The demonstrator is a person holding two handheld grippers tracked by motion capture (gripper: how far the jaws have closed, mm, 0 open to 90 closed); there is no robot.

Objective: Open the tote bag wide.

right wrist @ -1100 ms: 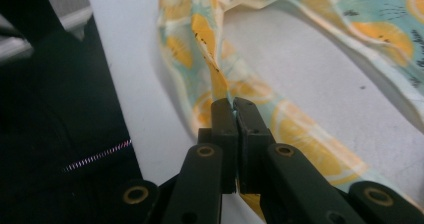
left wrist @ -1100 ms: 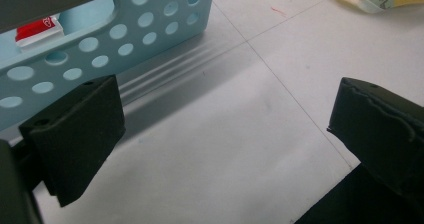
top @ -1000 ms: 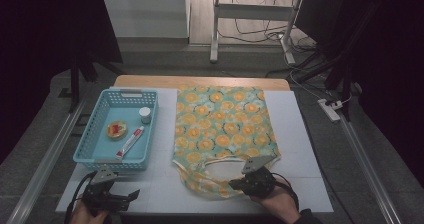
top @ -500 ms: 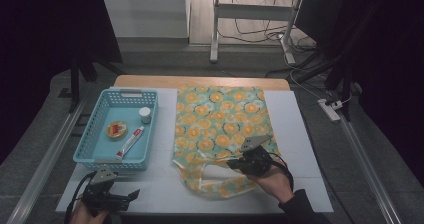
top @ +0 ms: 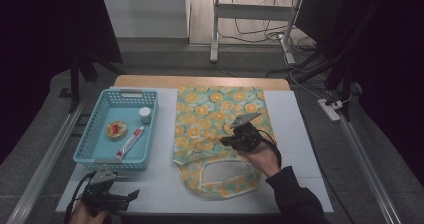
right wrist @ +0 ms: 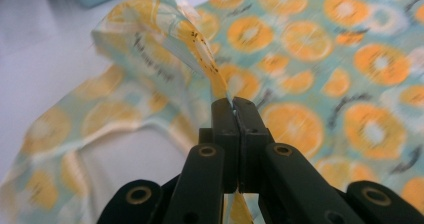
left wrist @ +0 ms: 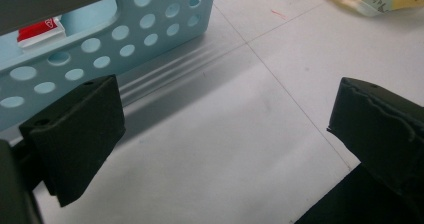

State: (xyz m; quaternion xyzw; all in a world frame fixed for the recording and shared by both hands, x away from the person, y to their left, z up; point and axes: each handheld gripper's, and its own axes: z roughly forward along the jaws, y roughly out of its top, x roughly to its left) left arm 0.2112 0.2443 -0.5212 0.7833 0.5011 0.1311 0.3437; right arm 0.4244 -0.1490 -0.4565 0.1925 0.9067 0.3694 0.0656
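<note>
A cloth bag point(top: 210, 109) printed with orange slices lies flat on the white table top point(top: 295, 134). Over the bag's lower half is my right gripper point(top: 226, 141), shut on a fold of the bag's fabric by its handle loop point(top: 220, 181). In the right gripper view the jaws point(right wrist: 233, 104) pinch a raised strip of the printed cloth point(right wrist: 195, 39), which lifts off the rest of the bag point(right wrist: 310, 39). My left gripper point(top: 132, 196) rests open near the front left corner. Nothing lies between its pads point(left wrist: 75, 134), which stand over bare table beside the basket point(left wrist: 100, 49).
A light blue perforated basket point(top: 85, 149) at the left holds a round tin point(top: 116, 129), a red and white tube point(top: 130, 141) and a small white jar point(top: 145, 115). A power strip point(top: 330, 109) lies on the floor at the right.
My right gripper has moved away from the front edge, up over the bag, drawing the pinched cloth with it. The left gripper has stayed where it was.
</note>
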